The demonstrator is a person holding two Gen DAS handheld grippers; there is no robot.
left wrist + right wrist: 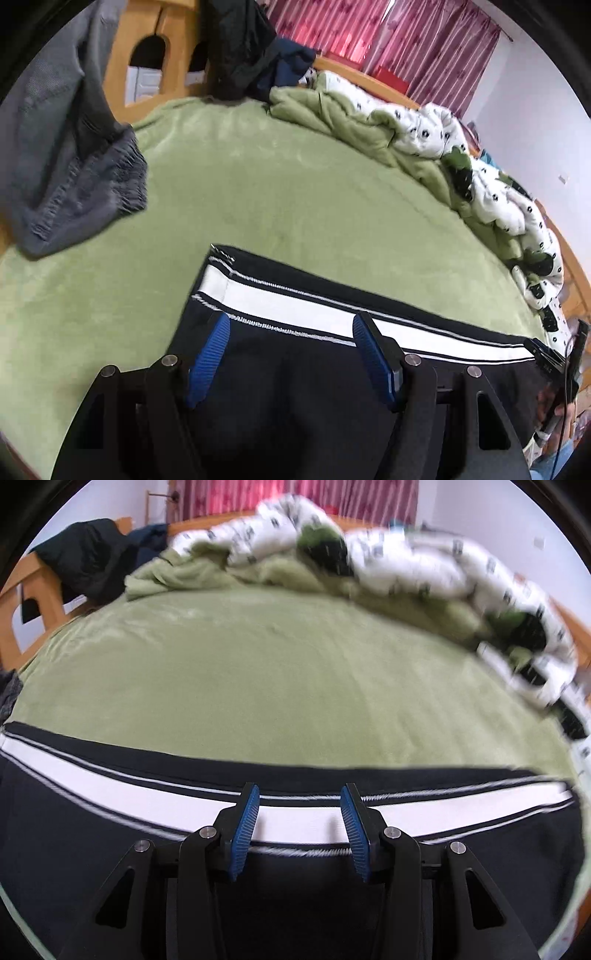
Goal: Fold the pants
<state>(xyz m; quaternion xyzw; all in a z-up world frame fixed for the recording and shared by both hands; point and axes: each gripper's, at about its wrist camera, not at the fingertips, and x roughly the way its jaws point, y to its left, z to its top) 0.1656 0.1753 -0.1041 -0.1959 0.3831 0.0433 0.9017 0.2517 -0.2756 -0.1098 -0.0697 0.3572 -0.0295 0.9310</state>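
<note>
Black pants (295, 398) with a broad white side stripe (295, 306) lie flat along the near side of a green bed sheet (277, 184). My left gripper (290, 328) hovers over their left end. Its blue pads (216, 336) stand wide apart and grip nothing. In the right wrist view the same pants (74, 830) stretch across the frame. My right gripper (299, 797) is open just above the white stripe (303, 823), with only flat fabric below the gap. A hand with the other gripper shows at the left wrist view's far right edge.
Grey pants (74, 166) are bunched at the bed's left side. A rumpled white and green quilt (424, 129) lines the far edge, seen blurred as the quilt (406, 561) in the right wrist view. Dark clothes (243, 48) hang on the wooden bed frame (122, 55). Pink curtains hang behind.
</note>
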